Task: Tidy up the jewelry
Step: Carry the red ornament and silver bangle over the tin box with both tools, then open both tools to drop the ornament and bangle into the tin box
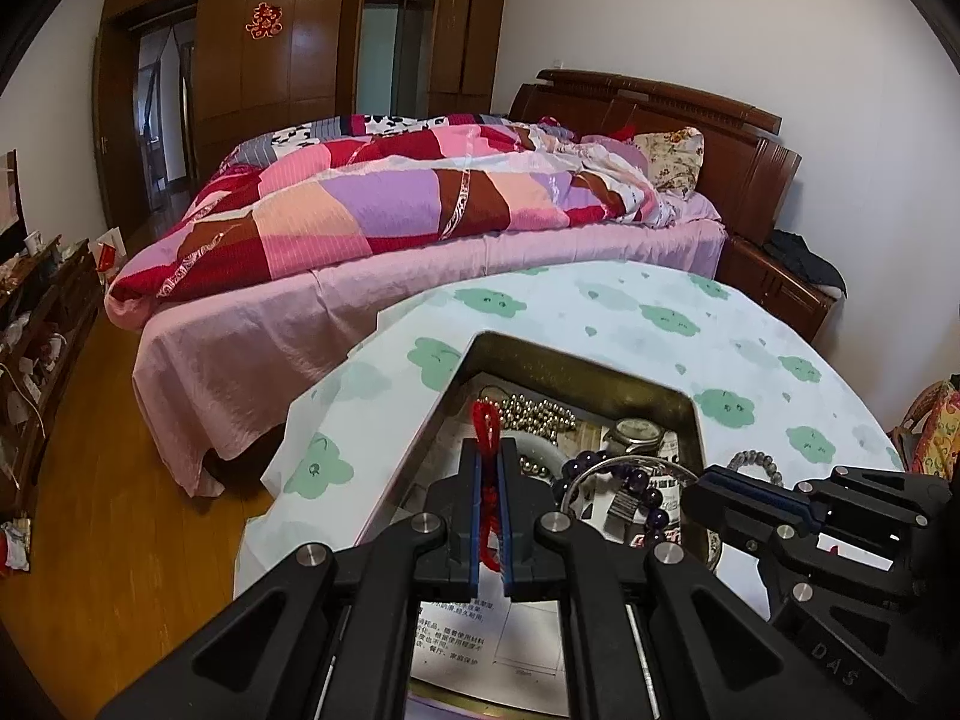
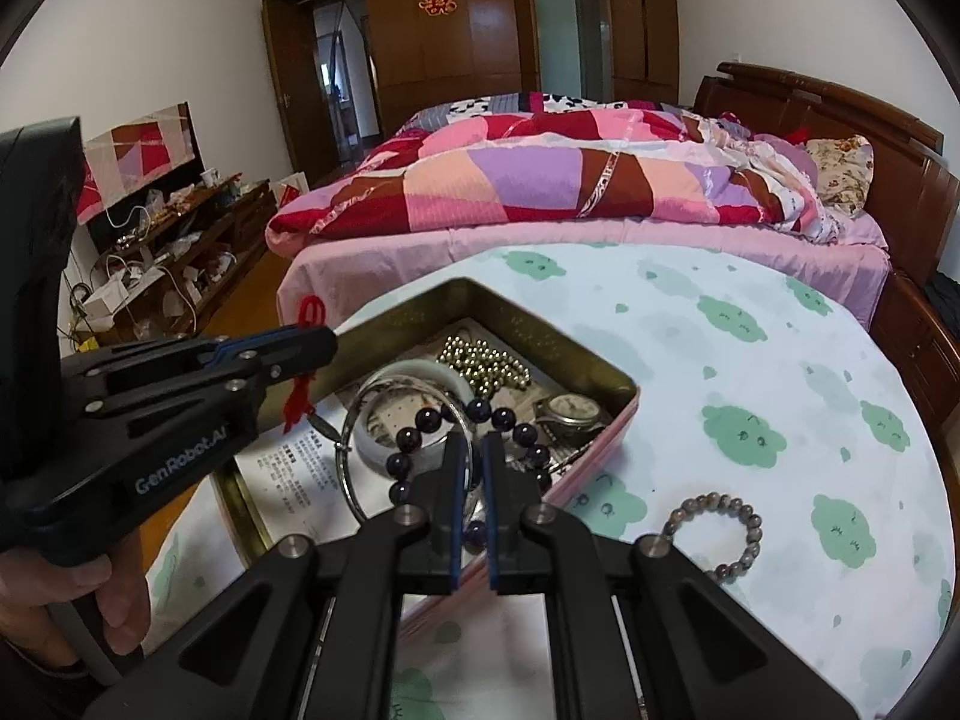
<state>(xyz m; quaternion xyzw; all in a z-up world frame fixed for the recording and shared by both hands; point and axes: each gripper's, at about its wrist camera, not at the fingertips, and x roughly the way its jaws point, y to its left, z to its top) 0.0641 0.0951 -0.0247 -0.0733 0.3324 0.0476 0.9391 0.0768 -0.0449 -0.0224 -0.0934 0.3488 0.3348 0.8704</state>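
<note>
Left tool (image 1: pixel 491 456) pinching red cord (image 1: pixel 487 426) — lengthwise along fingers, right tool (image 2: pixel 471 450) clamping purple bracelet (image 2: pixel 480 414).

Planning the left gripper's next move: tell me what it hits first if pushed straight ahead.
Probably the gold bead necklace in the tin: it lies just beyond the left gripper, which is shut on a red cord. Depth is unclear; it could pass above and meet the tin's far wall.

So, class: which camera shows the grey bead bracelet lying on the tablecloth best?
The right wrist view: the whole bracelet lies in the open on the tablecloth, outside the tin. In the left wrist view only its top arc shows; the right gripper hides the rest.
</note>
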